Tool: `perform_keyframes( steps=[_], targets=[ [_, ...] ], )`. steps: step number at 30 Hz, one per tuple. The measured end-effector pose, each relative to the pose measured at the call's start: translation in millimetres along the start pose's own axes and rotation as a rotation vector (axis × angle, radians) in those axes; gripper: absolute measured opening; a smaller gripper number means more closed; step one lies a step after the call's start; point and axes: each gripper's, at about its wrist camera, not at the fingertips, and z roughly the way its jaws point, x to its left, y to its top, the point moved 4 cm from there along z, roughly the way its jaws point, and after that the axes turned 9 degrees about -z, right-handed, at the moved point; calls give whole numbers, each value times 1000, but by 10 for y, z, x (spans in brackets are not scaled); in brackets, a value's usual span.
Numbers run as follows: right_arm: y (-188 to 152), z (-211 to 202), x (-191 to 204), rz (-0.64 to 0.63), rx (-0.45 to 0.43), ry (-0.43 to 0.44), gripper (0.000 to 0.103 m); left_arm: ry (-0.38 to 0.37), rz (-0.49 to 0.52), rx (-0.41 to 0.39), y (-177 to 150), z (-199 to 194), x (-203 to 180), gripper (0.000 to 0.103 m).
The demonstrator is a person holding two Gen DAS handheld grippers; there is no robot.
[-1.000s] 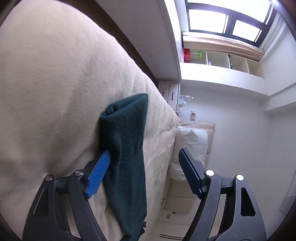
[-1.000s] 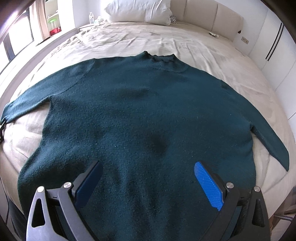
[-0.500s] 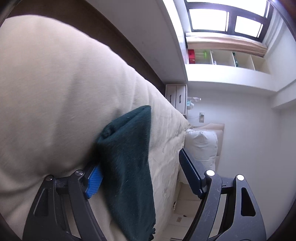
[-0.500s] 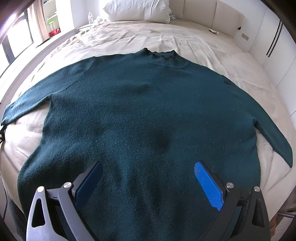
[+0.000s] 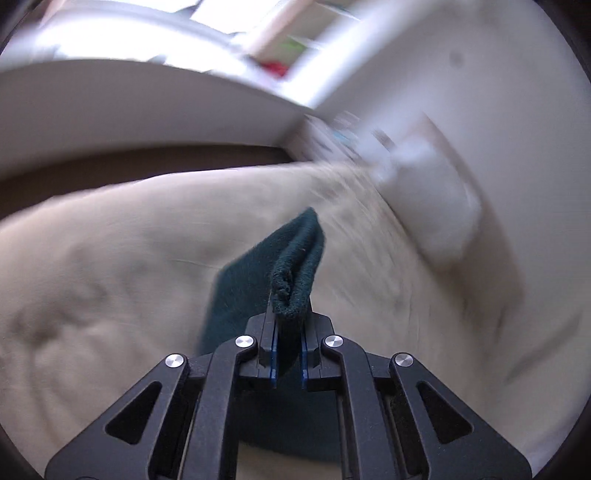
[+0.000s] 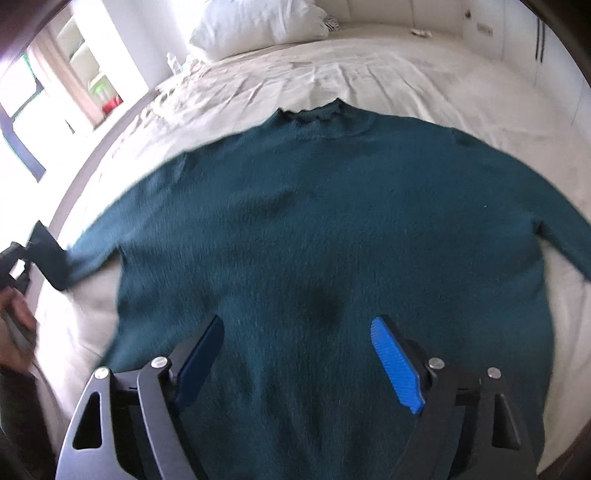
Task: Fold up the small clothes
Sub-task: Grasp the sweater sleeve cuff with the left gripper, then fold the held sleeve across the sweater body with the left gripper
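A dark green knit sweater (image 6: 332,236) lies face up and spread out on the cream bed sheet (image 6: 388,77), neck toward the pillows. My left gripper (image 5: 287,336) is shut on the cuff of the sweater's left sleeve (image 5: 291,273) and holds it lifted off the bed; in the right wrist view this gripper (image 6: 14,262) shows at the far left with the cuff (image 6: 50,258) in it. My right gripper (image 6: 299,354) is open and empty, hovering above the sweater's lower body.
White pillows (image 6: 258,22) lie at the head of the bed. A window with shelves (image 6: 85,85) is on the left wall. The right sleeve (image 6: 565,236) lies flat toward the bed's right edge. The left wrist view is blurred by motion.
My left gripper has closed on the left sleeve cuff, lifted it off the bed and turned. My right gripper has moved slightly and stayed open.
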Motion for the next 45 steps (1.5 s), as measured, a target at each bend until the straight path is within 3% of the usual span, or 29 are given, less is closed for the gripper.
perform_keyframes(
  steps=[1,3,5,7,9,11,16,21,26,29,30,31,39,45],
  targets=[
    [72,-8,-42,17,-5,31,85,6,146,-4,-234,-3,-330,6],
    [264,-14,-98,51,-10,130,85,16,340,-10,-638,-9,-757,6],
    [477,-11,-74,79,-17,233,85,38,577,-44,-1258,-99,-1070,7],
    [719,4,67,67,-20,357,83,38,723,-38,-1702,23,-1324,7],
    [924,22,263,57,-13,492,80,48,827,-43,-2094,84,-1428,7],
    [1129,101,511,46,10,631,77,58,884,-53,-2265,90,-1491,7],
    [1429,432,907,68,87,782,70,94,995,-105,-2483,16,-1431,7],
    [1505,813,1160,100,197,825,68,119,1075,-128,-2528,14,-1444,7],
    [1493,915,1353,77,261,849,62,125,1139,-136,-2624,21,-1443,7],
    [1485,1026,1437,53,288,846,36,126,1155,-148,-2636,32,-1454,7],
    [1470,1066,1434,44,293,849,21,130,1163,-156,-2639,32,-1458,7],
    [1446,1060,1419,33,297,850,12,132,1168,-158,-2639,35,-1462,7],
    [1466,1009,1212,-8,233,772,8,108,1205,-88,-2722,122,-1509,9],
    [1540,902,696,34,165,719,8,23,1176,-28,-2659,-96,-1543,12]
  ],
)
